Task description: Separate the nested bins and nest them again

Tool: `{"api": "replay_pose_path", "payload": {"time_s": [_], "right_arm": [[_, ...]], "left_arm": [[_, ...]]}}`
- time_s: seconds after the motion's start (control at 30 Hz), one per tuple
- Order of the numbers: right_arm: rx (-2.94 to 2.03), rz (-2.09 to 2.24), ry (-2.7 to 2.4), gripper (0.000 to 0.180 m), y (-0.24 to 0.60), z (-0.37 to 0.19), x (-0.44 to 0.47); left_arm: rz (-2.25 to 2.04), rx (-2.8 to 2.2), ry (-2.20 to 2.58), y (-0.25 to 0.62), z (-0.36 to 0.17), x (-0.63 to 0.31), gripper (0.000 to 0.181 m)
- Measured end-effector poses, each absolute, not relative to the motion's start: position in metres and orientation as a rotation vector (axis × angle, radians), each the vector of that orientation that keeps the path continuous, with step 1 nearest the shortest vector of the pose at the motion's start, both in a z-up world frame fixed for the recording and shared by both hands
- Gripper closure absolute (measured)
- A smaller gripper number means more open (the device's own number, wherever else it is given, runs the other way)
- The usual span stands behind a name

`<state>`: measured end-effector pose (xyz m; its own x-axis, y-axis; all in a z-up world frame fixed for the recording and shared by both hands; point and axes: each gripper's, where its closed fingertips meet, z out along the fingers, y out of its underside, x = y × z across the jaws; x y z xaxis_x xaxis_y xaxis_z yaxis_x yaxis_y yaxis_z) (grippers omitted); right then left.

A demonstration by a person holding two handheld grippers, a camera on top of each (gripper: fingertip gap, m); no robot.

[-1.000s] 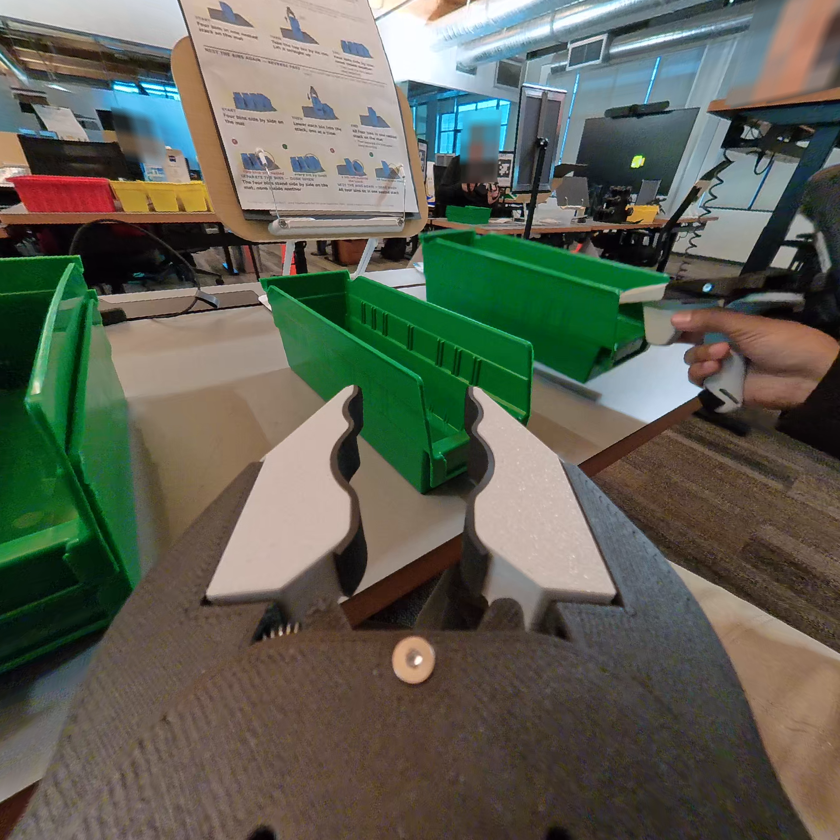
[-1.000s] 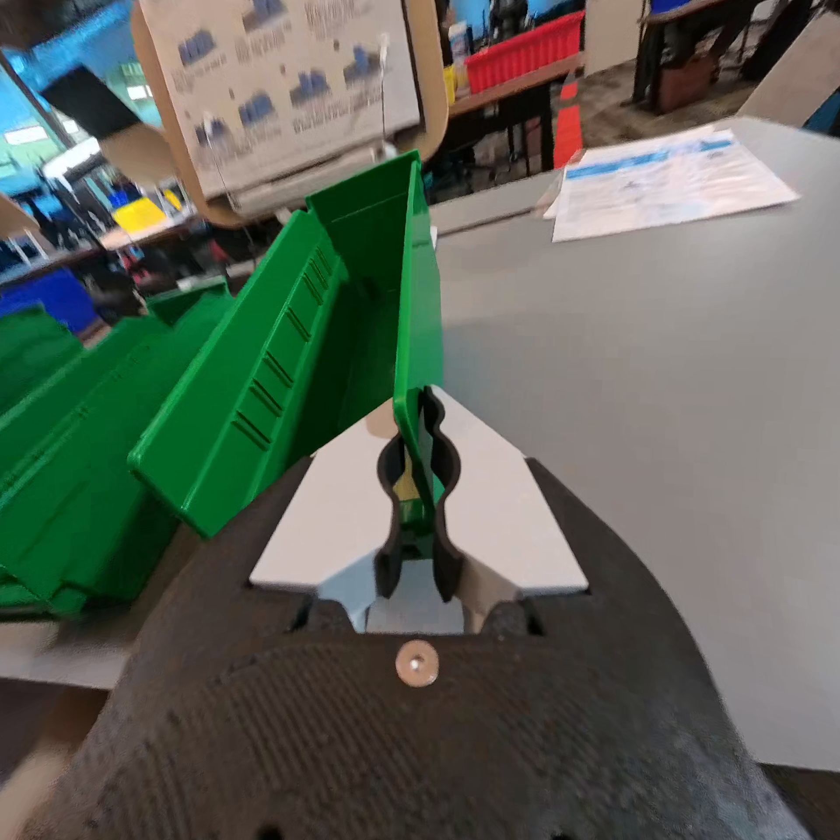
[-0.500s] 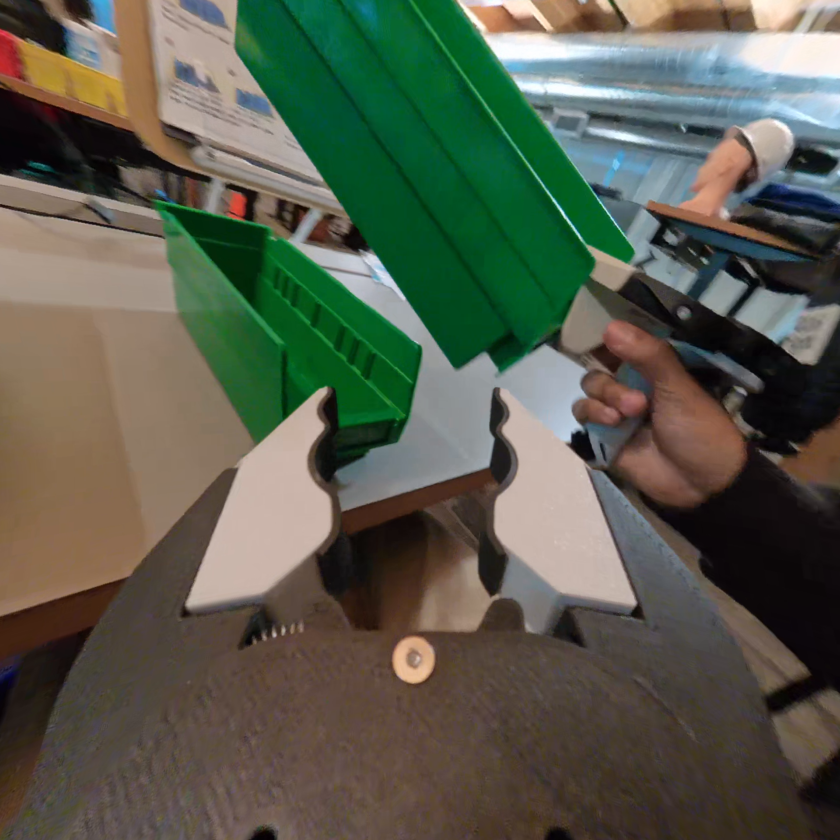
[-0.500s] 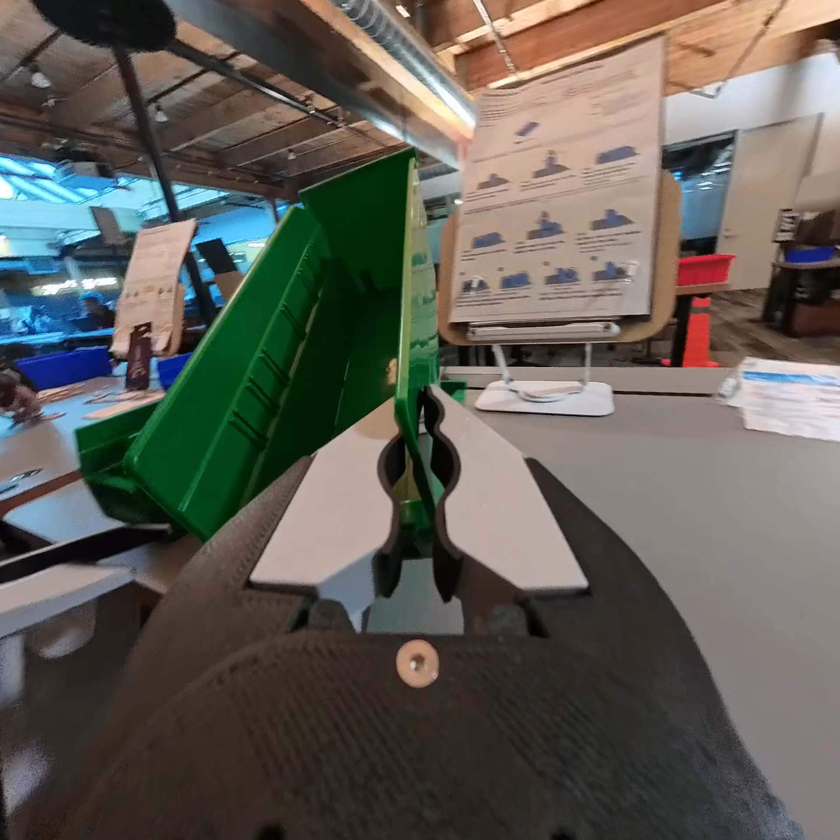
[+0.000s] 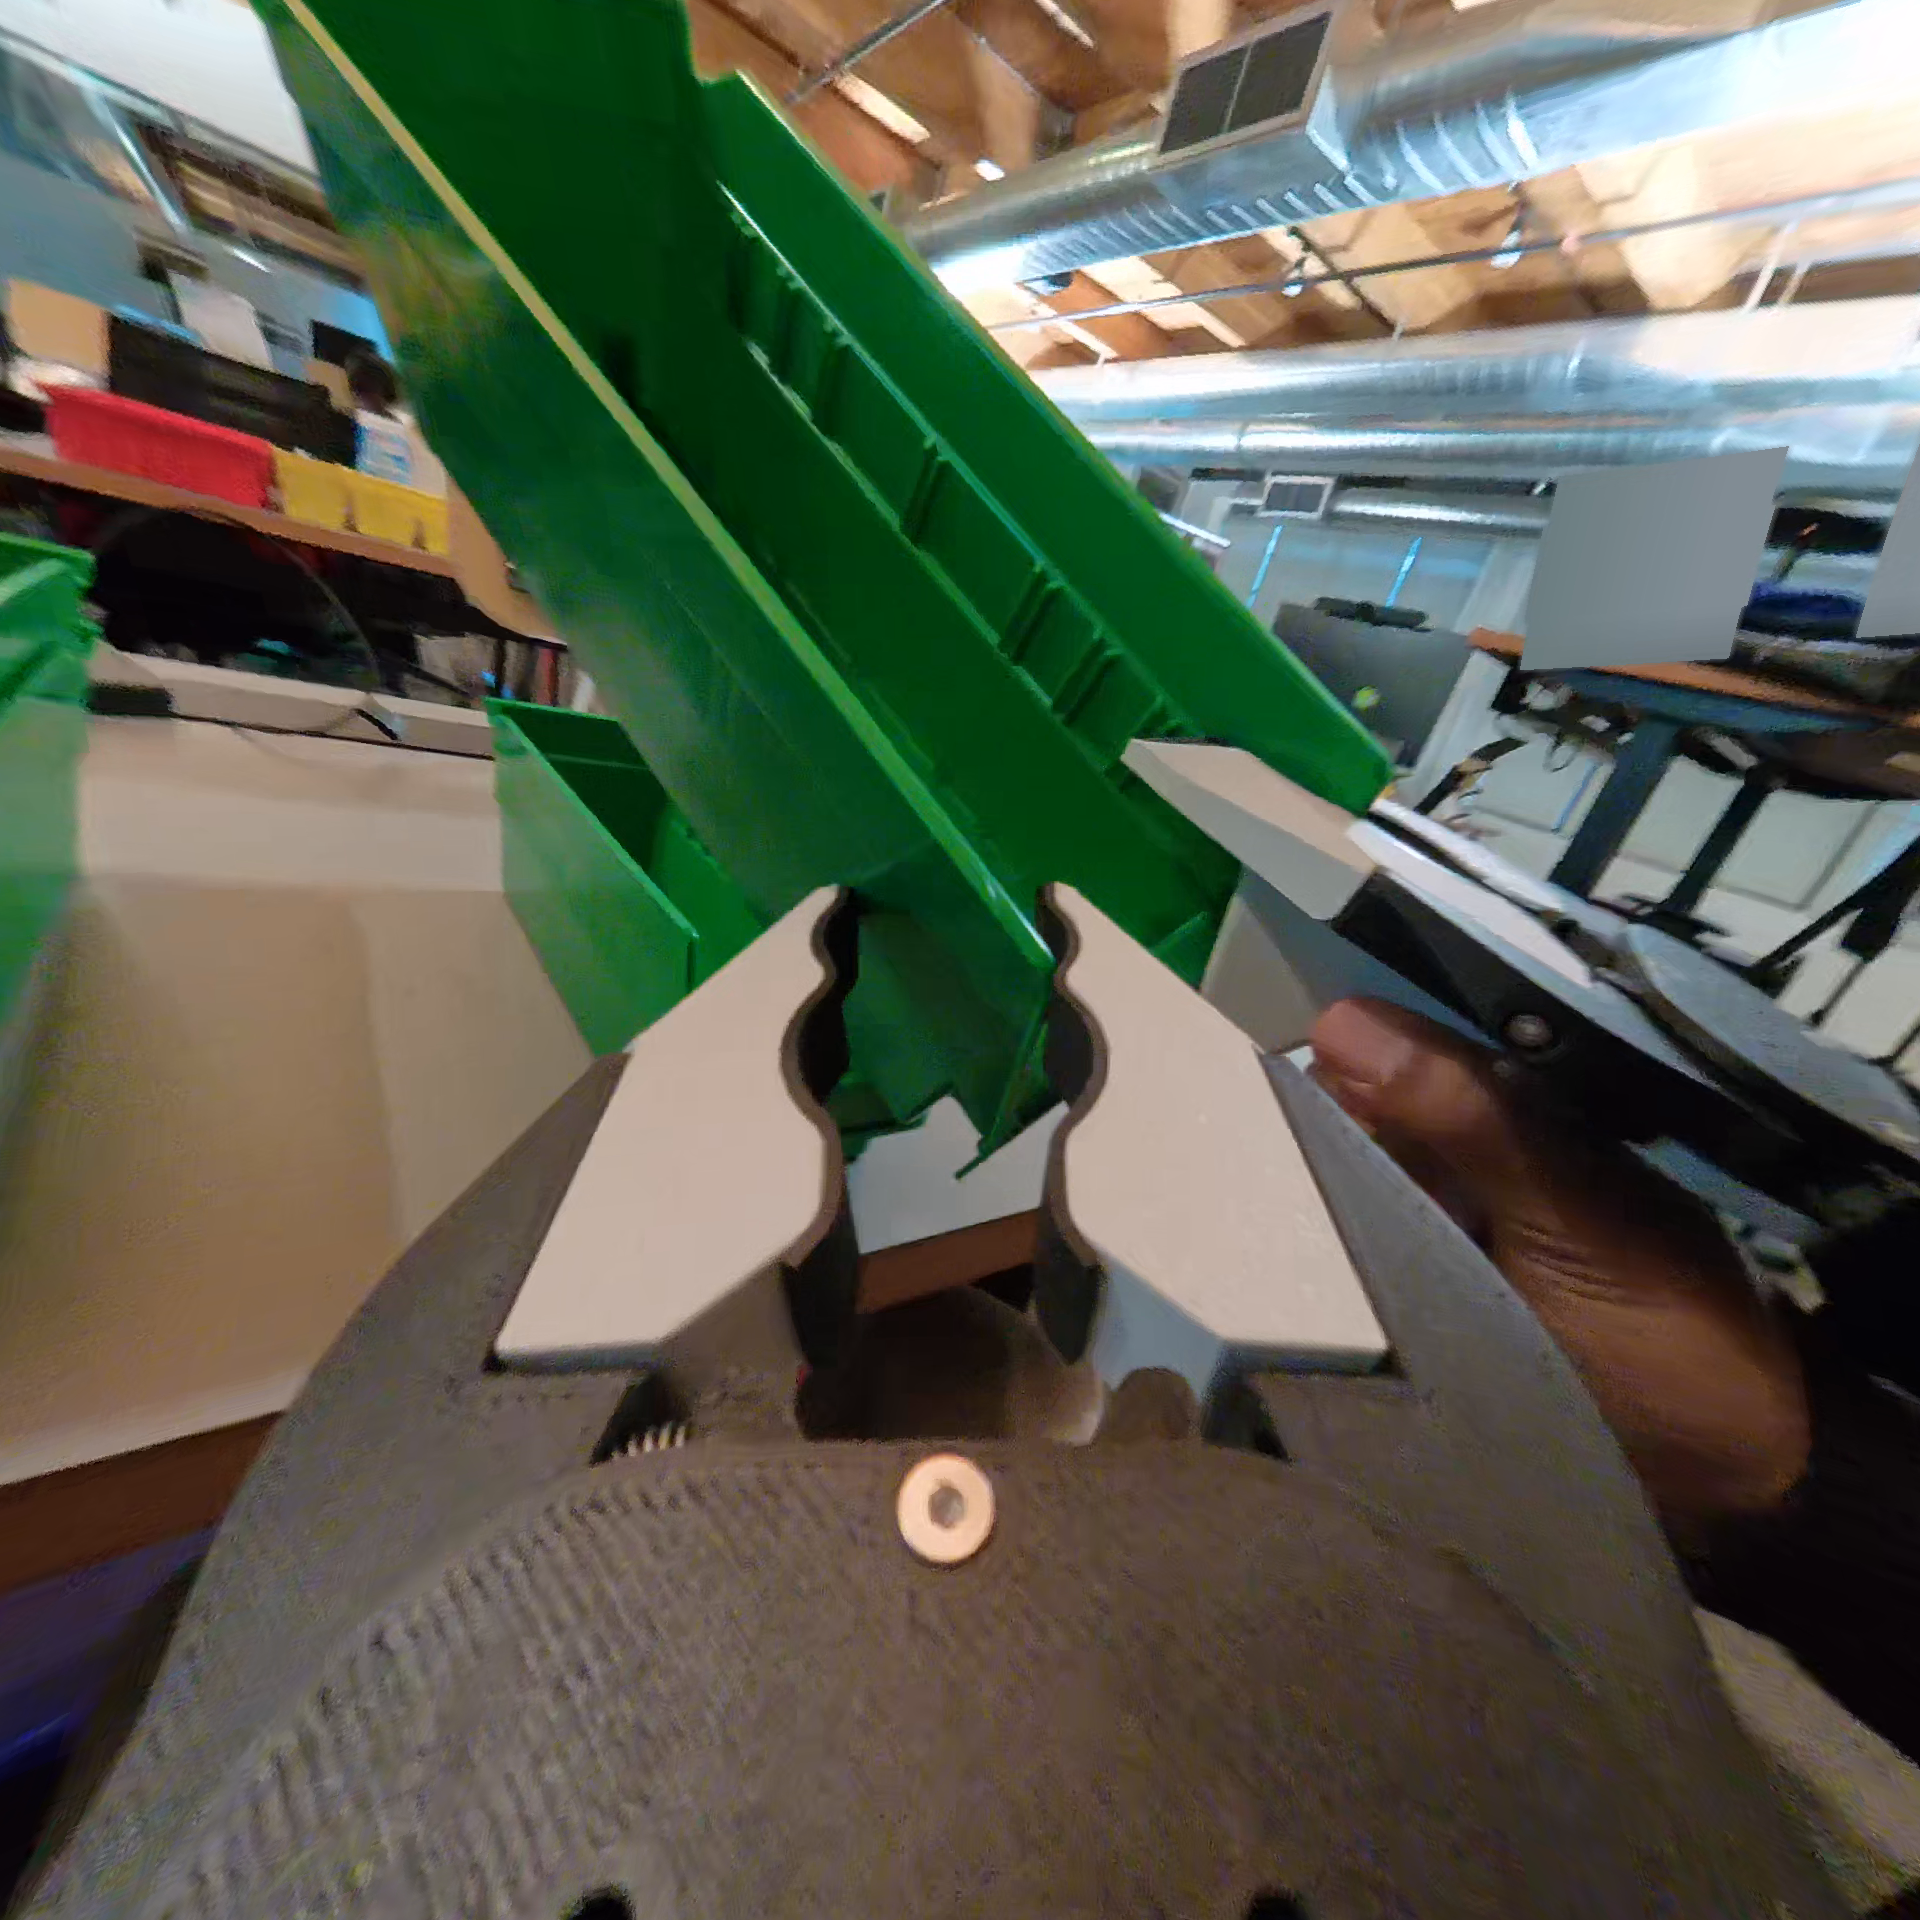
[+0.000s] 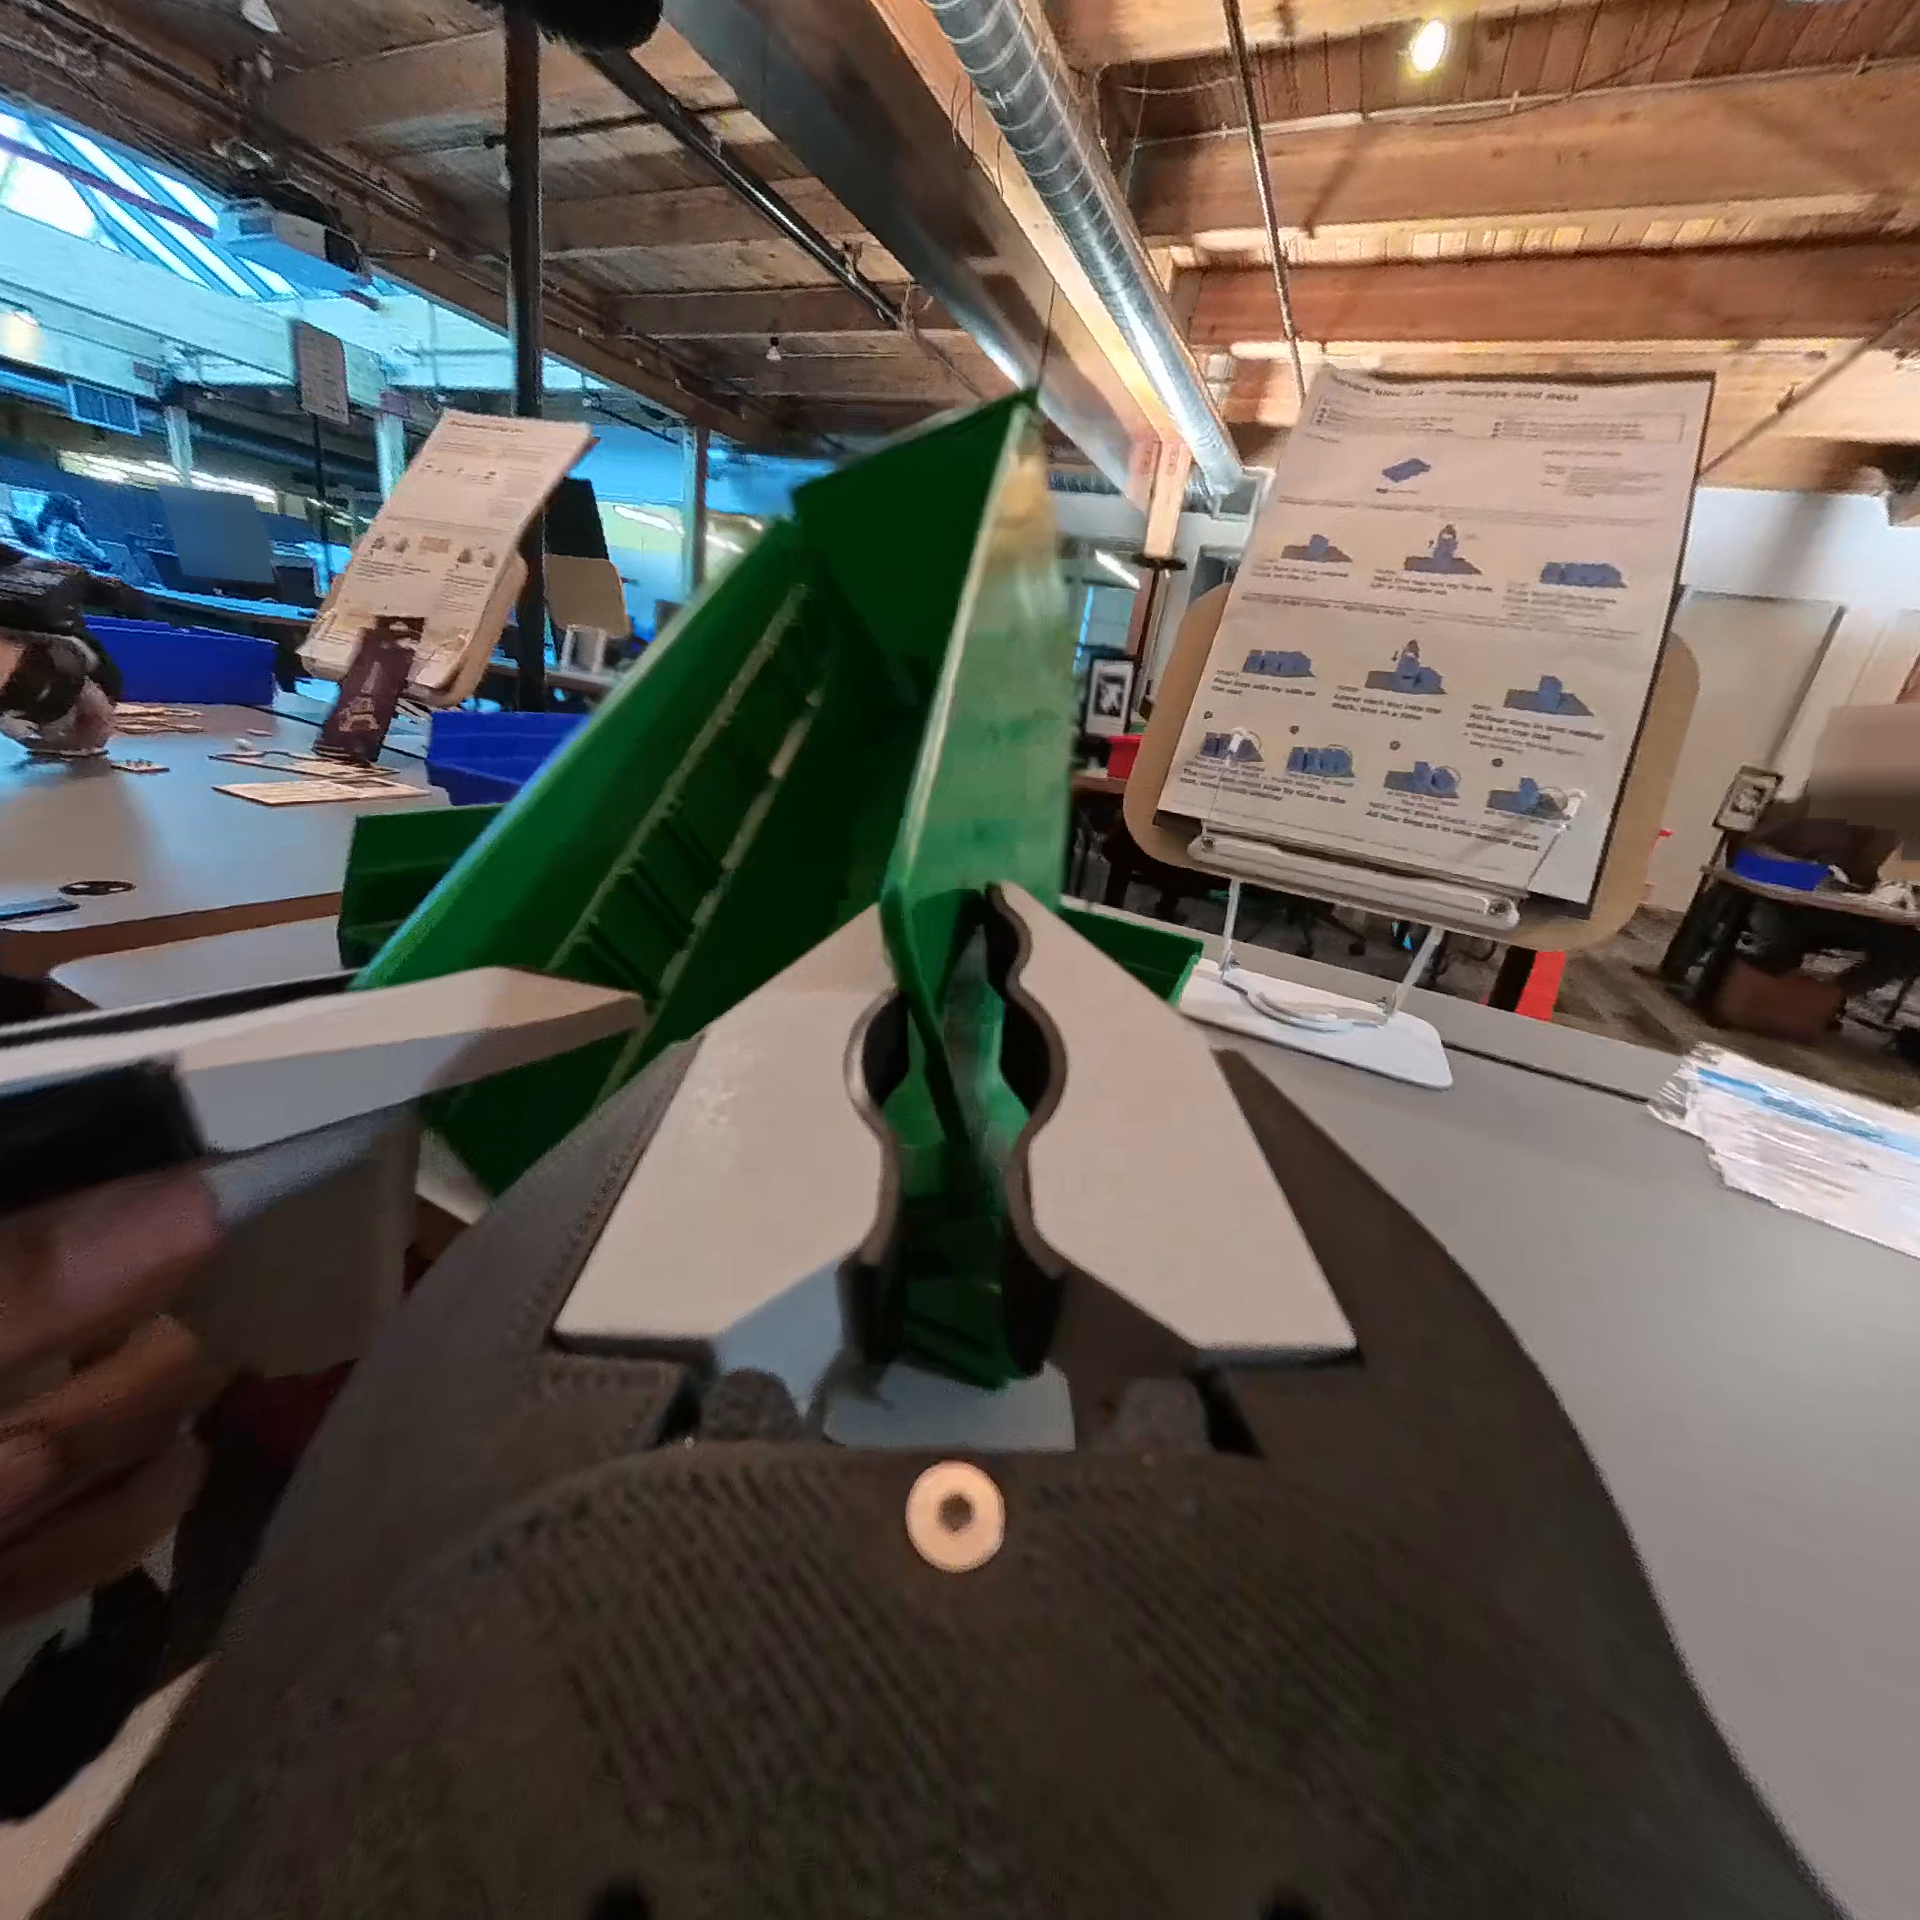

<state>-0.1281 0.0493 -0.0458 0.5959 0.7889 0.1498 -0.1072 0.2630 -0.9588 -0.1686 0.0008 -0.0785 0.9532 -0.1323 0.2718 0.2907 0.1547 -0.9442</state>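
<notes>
Right wrist view shows our right gripper (image 6: 951,1081) pinching the raised green bin (image 6: 748,748) by its wall at 12 o'clock; our left gripper (image 5: 940,997) stands spread around its near end. We judge re-nesting underway: lower it squarely into the bin on the table (image 5: 582,862).

Glossy green plastic bin (image 5: 727,582); matt grey table (image 6: 1558,1299) (smooth); rough, ridged black tongs body (image 5: 935,1714).

Raised green bin (image 5: 665,499) cut off at top edge; hand (image 6: 73,1382) blurred, cropped left
</notes>
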Motion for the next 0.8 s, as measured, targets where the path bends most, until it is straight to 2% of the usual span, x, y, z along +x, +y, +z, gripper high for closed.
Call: {"api": "replay_pose_path", "payload": {"time_s": [0.13,0.4,0.57,0.63,0.8], "right_arm": [[-0.998,0.725,-0.833,0.151,0.018,-0.037,-0.136],[-1.080,0.899,-0.956,0.132,-0.003,-0.054,-0.154],[-0.978,0.940,-1.008,0.145,-0.028,-0.049,-0.157],[-1.020,0.959,-0.986,0.160,-0.022,-0.052,-0.157],[-1.182,1.020,-0.961,0.166,0.004,-0.076,-0.158]], "left_arm": [[-0.332,-1.449,-0.216,0.008,-0.089,-0.189,0.178],[-0.463,-1.433,-0.347,0.009,-0.084,-0.226,0.181],[-0.431,-1.343,-0.331,0.001,-0.054,-0.253,0.181],[-0.398,-1.292,-0.365,-0.005,-0.041,-0.276,0.181],[-0.213,-1.135,-0.452,-0.033,-0.005,-0.362,0.181]]}}
